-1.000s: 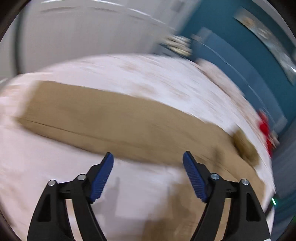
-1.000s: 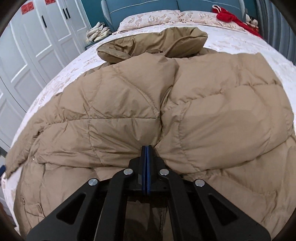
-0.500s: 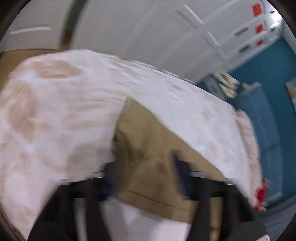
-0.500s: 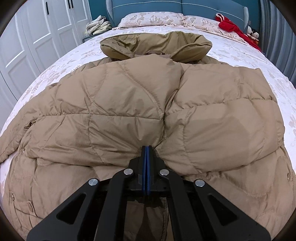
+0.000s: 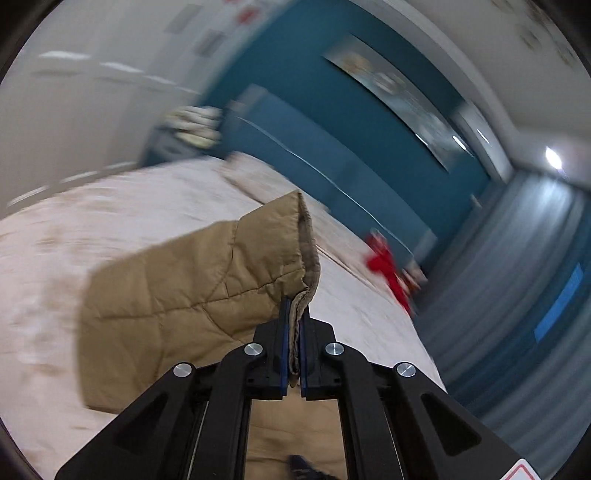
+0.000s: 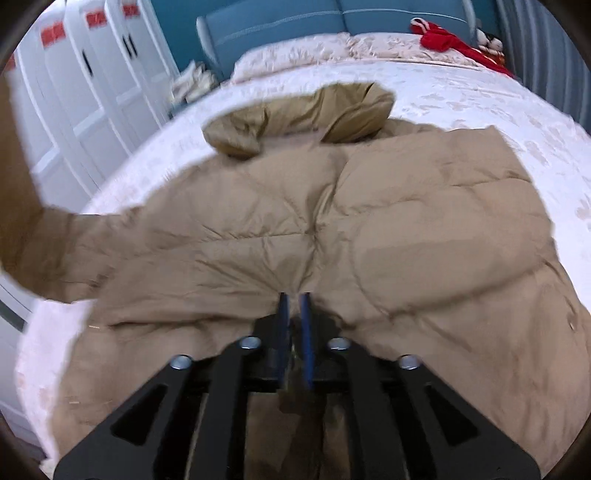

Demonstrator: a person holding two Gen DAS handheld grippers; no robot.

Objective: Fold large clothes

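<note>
While the tan quilted coat (image 6: 332,229) lies spread across the pale patterned bedspread (image 6: 461,96), its sleeve (image 5: 192,291) is up in the air at the left side, the cuff end pinched in the left gripper (image 5: 291,325), whose blue pads have just closed and now press flat on the folded cuff edge with only that strip of fabric between them. In the left wrist view the sleeve bends back toward the camera and hangs above the bed, and the rest of the room behind it is smeared by motion. In the right wrist view the same sleeve rises out of the coat's left shoulder and runs off the left edge of the picture, in front of the white wardrobe doors (image 6: 92,74). Further right, the coat's body sits roughly in the middle of the bed, hood (image 6: 303,118) toward the blue headboard (image 6: 295,22), with the puffed front panels meeting along a centre seam. At the near end of that seam is the right gripper (image 6: 294,306), its jaws having just been opening; they now stand a narrow gap apart, with coat fabric showing in the gap, and whether the pads touch it I cannot tell. Far right, a red item (image 6: 454,40) rests on the pillows by the grey curtain (image 6: 554,55).
</note>
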